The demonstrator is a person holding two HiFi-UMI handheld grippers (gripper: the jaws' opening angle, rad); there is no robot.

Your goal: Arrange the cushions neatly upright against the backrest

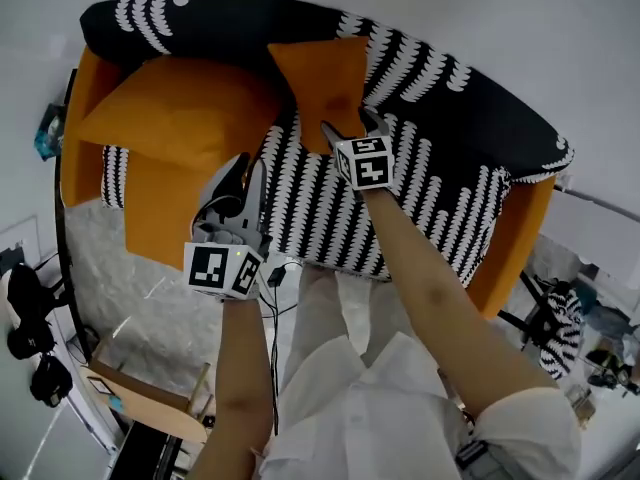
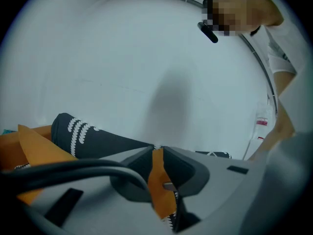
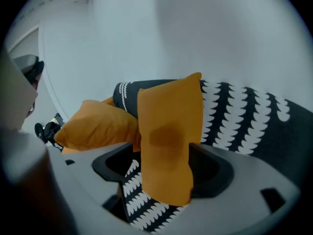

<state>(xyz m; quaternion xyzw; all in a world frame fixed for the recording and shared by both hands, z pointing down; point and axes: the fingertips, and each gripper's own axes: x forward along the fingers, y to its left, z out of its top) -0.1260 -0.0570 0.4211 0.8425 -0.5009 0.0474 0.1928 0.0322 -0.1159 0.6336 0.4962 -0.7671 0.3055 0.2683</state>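
Note:
A small orange cushion (image 1: pixel 320 73) (image 3: pixel 168 111) stands upright against the black-and-white patterned backrest (image 1: pixel 450 98). My right gripper (image 1: pixel 350 123) (image 3: pixel 164 155) is open at its lower edge, jaws on either side of it, and a dark dent shows in the fabric. A large orange cushion (image 1: pixel 170 113) (image 3: pixel 98 124) leans at the sofa's left end. My left gripper (image 1: pixel 250 168) (image 2: pixel 157 153) is shut on a thin orange fabric edge with a zipper. That edge belongs to the patterned cushion (image 1: pixel 320 208) lying on the seat.
Orange armrests (image 1: pixel 85 118) (image 1: pixel 515 238) close both ends of the sofa. Black camera gear (image 1: pixel 25 318) and a wooden piece (image 1: pixel 150 398) stand on the floor at the left. Bags and clutter (image 1: pixel 570 318) sit at the right. A white wall rises behind the sofa.

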